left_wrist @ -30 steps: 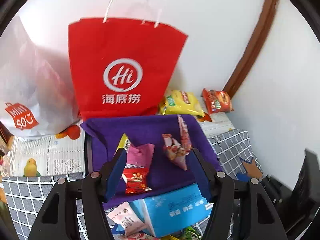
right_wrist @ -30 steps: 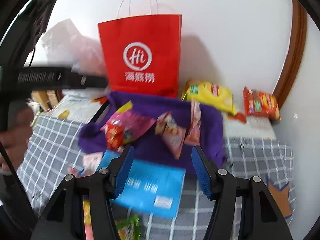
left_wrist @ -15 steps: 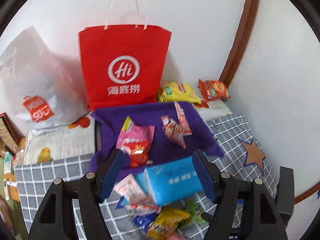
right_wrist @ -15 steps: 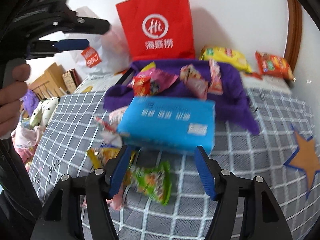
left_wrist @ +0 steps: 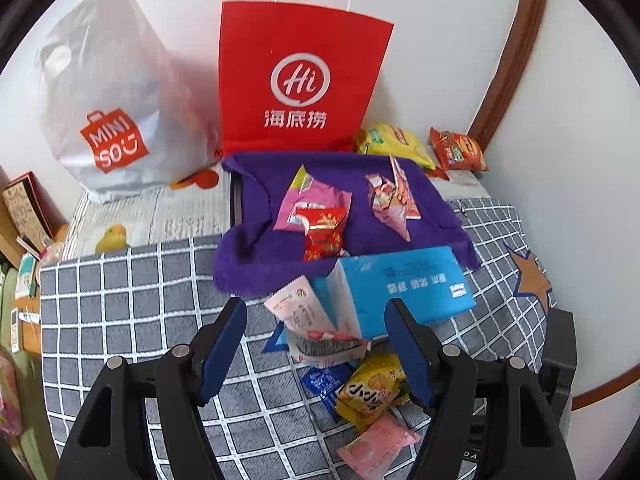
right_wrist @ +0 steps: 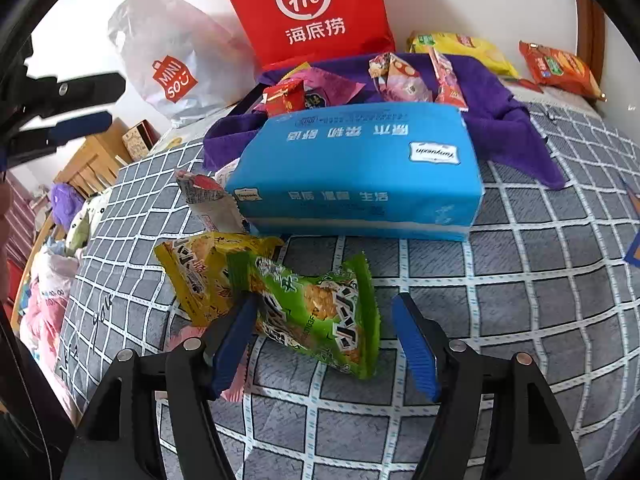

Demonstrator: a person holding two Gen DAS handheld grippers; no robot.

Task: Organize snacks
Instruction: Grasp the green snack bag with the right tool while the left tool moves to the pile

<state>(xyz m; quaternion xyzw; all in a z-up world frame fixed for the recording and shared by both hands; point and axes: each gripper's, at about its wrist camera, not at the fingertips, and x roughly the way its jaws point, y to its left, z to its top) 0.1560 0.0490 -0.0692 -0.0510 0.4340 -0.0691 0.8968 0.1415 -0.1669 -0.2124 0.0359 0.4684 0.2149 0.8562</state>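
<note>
The work surface is a bed covered in a grey checked sheet (right_wrist: 520,304), set against a white wall. The blue tissue pack (right_wrist: 360,168) serves as the landmark. Behind it lies a purple towel (right_wrist: 496,100) carrying several sorted snack packets; in front of it lie the loose snacks.

The right gripper (right_wrist: 324,304) has its jaws apart, straddling the green snack packet (right_wrist: 316,312), which lies in front of the tissue pack and overlaps a yellow snack packet (right_wrist: 200,272) to its left. The left pad appears to touch the packet edge, though contact cannot be confirmed.

Procedure, as judged: close only on the green packet's body, clear of the yellow one, then lift before moving toward the towel.

The left gripper (left_wrist: 316,308) is also open, empty, hovering in front of the tissue pack.

The left wrist view shows the towel's contents from above and a pink packet (left_wrist: 380,444) nearest the camera. The right wrist view alone shows the green packet plainly and the overlap.
</note>
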